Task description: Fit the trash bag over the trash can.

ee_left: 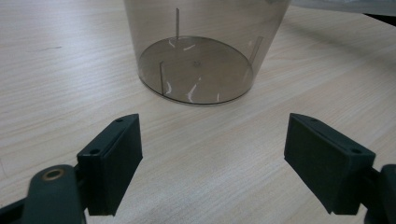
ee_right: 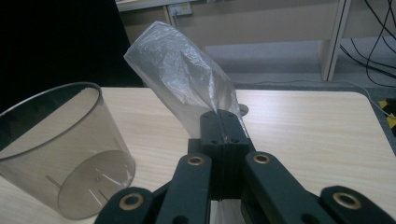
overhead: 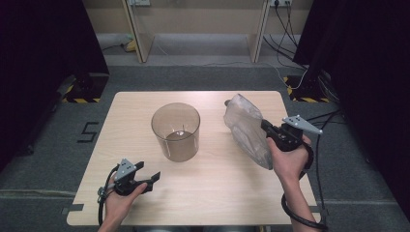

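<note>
A smoky transparent plastic bin (overhead: 175, 131) stands upright and empty at the middle of the wooden table (overhead: 140, 106). My right gripper (overhead: 264, 126) is shut on a thin clear plastic bag (overhead: 246, 129), held above the table to the right of the bin. In the right gripper view the bag (ee_right: 187, 81) sticks up from between the closed jaws, with the bin (ee_right: 60, 149) at the left. My left gripper (overhead: 149, 176) rests open near the table's front left, its fingers (ee_left: 114, 161) spread wide and pointing at the bin (ee_left: 201, 51), nothing between them.
Grey carpet surrounds the table. Black curtains hang at both sides. A wooden frame (overhead: 140, 34) and cables (overhead: 290, 34) lie beyond the far edge. A small round hole (ee_right: 243, 110) sits in the tabletop behind the bag.
</note>
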Tool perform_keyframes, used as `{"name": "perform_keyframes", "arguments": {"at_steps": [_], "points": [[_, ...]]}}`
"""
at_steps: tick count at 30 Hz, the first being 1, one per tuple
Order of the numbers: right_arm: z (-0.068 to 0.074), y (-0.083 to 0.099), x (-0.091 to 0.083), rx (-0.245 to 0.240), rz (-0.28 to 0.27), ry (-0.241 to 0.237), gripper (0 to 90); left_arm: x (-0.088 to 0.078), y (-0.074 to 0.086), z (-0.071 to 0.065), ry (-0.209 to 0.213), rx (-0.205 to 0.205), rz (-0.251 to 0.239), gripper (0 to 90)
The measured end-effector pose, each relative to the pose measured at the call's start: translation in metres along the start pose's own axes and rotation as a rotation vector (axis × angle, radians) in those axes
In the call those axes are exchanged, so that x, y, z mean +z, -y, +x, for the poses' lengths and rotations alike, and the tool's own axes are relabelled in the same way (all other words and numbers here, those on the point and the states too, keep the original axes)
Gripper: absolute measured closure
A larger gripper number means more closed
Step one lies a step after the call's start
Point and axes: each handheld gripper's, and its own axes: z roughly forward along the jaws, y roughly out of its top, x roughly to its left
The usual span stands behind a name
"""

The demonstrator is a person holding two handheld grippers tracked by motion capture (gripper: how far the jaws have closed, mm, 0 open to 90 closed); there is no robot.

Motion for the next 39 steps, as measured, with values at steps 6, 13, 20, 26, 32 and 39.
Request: {"name": "perform_keyframes", "arguments": {"at_steps": [6,13,20,26,32,39], "points": [[0.006,-0.013,0.001,0.006,-0.04,-0.011,90.0,0.0,0.0,-0.001,0.002,0.004,-0.002,18.6],[0.02,-0.031,0.008,-0.01,-0.064,-0.031,90.0,0.0,0.0,-0.001,0.005,0.005,-0.008,18.8],[0.032,-0.043,0.015,-0.017,-0.093,-0.041,90.0,-0.001,0.0,-0.001,0.009,0.006,-0.012,19.6],[0.038,-0.053,0.019,-0.019,-0.115,-0.045,90.0,-0.001,-0.001,-0.001,0.011,0.009,-0.011,19.6],[0.044,-0.06,0.023,-0.01,-0.143,-0.056,90.0,-0.001,-0.001,-0.001,0.012,0.007,-0.017,19.6],[0.052,-0.07,0.029,-0.003,-0.172,-0.061,90.0,-0.001,-0.001,-0.001,0.013,0.011,-0.017,19.6]]}}
